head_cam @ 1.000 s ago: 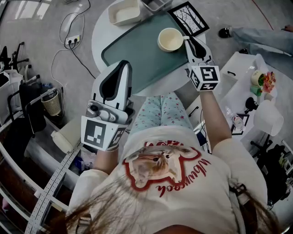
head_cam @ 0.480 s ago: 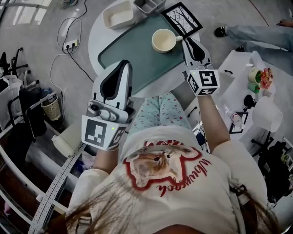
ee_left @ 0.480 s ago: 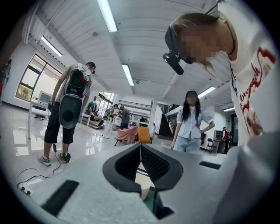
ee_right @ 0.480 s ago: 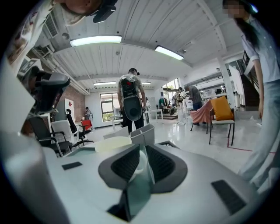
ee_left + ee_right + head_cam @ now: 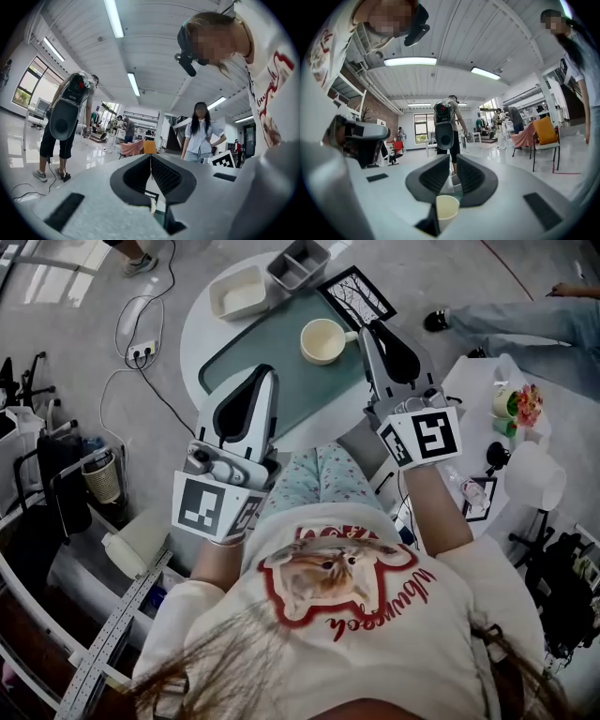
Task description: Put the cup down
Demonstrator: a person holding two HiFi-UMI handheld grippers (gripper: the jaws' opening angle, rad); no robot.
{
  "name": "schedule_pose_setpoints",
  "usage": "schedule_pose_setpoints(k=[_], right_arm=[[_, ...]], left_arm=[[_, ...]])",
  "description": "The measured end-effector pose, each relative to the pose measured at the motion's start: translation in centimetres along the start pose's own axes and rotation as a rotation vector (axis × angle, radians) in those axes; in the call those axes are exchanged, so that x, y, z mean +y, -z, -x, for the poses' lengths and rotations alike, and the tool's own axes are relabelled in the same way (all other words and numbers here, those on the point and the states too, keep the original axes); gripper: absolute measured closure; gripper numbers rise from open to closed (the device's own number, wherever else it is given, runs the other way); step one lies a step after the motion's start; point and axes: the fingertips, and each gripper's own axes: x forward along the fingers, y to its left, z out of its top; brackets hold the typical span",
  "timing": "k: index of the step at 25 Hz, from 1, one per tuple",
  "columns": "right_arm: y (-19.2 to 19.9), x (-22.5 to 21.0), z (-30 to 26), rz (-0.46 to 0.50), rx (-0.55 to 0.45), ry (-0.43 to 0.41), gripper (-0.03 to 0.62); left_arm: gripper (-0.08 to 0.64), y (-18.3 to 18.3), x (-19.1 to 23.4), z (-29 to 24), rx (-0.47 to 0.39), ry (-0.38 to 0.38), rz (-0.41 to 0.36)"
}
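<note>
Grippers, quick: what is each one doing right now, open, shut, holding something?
Left gripper: shut, empty.
Right gripper: slightly open, empty; the cup stands on the tray, not in its jaws.

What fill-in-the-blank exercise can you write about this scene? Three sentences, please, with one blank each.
1. The cream ____ stands upright on the green tray.
2. The left gripper holds nothing; its fingers are pressed ____.
3. The right gripper has its fingers slightly ____, with nothing between them.
Missing words: cup; together; apart.
</note>
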Motion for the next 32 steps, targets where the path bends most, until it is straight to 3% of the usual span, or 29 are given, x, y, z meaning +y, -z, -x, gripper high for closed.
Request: schedule_pose_setpoints(k=[5, 14, 21, 26, 32], right_arm=[[-3.2, 0.9, 0.4, -0.016, -0.011, -0.017, 0.545], [-9.3, 4.6, 0.4, 0.125, -0.033, -0.102, 0.546], [-13.5, 6.2, 1.7, 0.099, -0.088, -0.113, 0.563], [-14.6, 6.5, 2.7, 0.074, -0.123, -0.133, 0.565], [-13.3, 6.2, 2.5, 0.026, -0.126, -0.154, 0.565]], left_arm=[[0.545, -0.8, -0.4, -0.1, -0.009, 0.017, -0.004], [0.544, -3.9, -1.1, -0.1, -0.057, 0.033, -0.046], [0.544, -6.8, -2.0, 0.5, -0.087, 0.055, -0.093], [0.545, -7.6, -2.5, 0.4, -0.107, 0.057, -0.105], [0.545, -7.2, -2.6, 0.6, -0.106, 0.033, -0.103]])
